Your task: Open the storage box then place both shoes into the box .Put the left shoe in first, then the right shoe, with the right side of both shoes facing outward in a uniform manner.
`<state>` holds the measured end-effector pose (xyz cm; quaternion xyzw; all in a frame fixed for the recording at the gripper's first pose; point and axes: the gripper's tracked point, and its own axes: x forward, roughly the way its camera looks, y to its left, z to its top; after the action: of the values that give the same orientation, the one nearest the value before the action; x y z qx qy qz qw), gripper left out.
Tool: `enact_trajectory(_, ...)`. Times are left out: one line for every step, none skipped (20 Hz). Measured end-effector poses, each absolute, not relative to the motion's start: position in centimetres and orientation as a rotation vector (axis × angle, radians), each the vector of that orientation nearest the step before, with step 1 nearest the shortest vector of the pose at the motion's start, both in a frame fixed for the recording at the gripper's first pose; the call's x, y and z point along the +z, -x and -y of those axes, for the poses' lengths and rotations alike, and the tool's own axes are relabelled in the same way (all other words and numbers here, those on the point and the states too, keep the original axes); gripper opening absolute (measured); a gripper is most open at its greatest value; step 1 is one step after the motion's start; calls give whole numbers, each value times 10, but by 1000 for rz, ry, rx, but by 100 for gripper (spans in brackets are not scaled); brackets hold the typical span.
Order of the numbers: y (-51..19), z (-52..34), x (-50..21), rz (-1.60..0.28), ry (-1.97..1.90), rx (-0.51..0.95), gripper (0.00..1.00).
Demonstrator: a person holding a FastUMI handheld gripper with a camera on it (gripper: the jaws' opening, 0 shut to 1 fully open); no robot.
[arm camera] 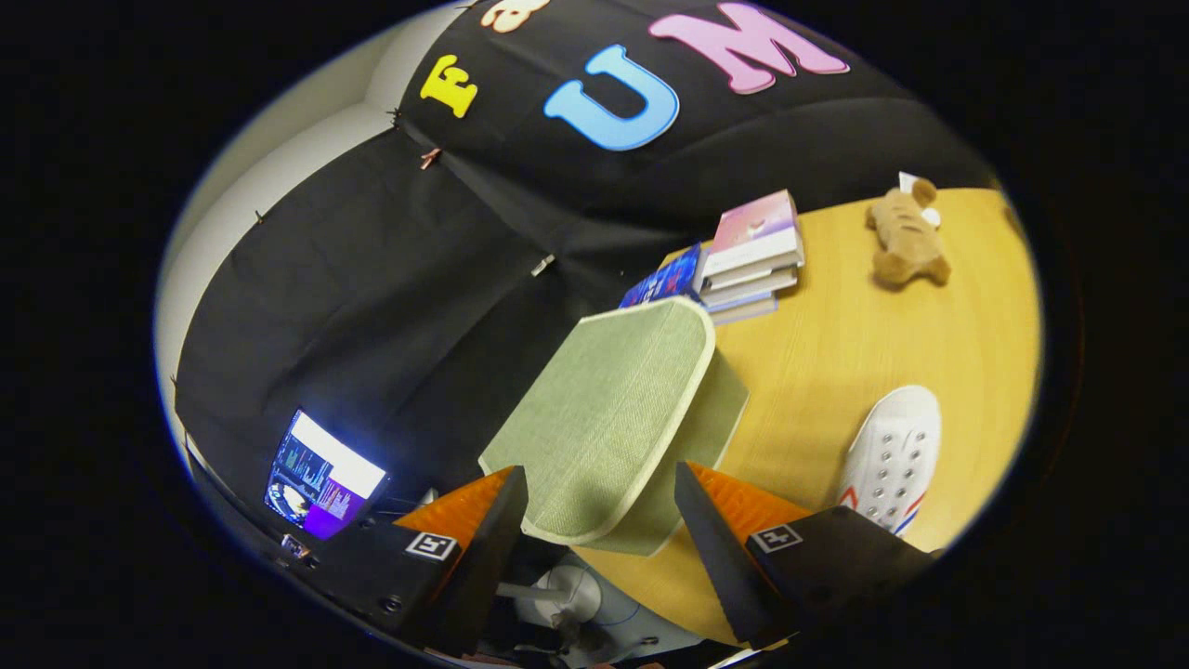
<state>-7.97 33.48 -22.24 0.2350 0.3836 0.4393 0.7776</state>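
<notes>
Gaping wide, the claw grips nothing; the green storage box sits between and just ahead of its fingers, lid tilted. One white shoe lies on the counter just beyond the right finger. Stacked books and a plush toy rest farther beyond.

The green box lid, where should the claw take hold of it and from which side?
Grip the cream-piped rim of the green lid at its nearest edge, coming from the claw's own side. The lid is tilted up off the storage box, so this thin edge juts toward the open claw, whose fingers sit either side of it without pressing. The rounded corners look easier to slip off.
</notes>
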Motion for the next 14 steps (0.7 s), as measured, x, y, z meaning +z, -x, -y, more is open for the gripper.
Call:
enact_trajectory(85, -344, -232, -865, -527, 969, 98)
enact_trajectory(87, -351, -238, -898, -554, 991, 98)
enact_trajectory(92, -355, -245, -929, -582, 1006, 98)
enact_trajectory(93, -360, -250, -956, -614, 1018, 98)
enact_trajectory(97, -364, -255, -986, -652, 1032, 98)
enact_trajectory(99, -367, -257, -1017, -697, 1043, 98)
enact_trajectory(101, -372, -258, -1049, -753, 1055, 98)
enact_trajectory(103, -376, -258, -1079, -808, 1065, 98)
enact_trajectory(103, -381, -255, -1101, -860, 1071, 98)
enact_trajectory(102, -385, -254, -1118, -905, 1075, 97)
enact_trajectory(99, -390, -253, -1129, -936, 1074, 97)
enact_trajectory(98, -393, -251, -1137, -959, 1075, 96)
enact_trajectory(97, -393, -249, -1144, -968, 1071, 96)
enact_trajectory(95, -393, -248, -1143, -977, 1067, 96)
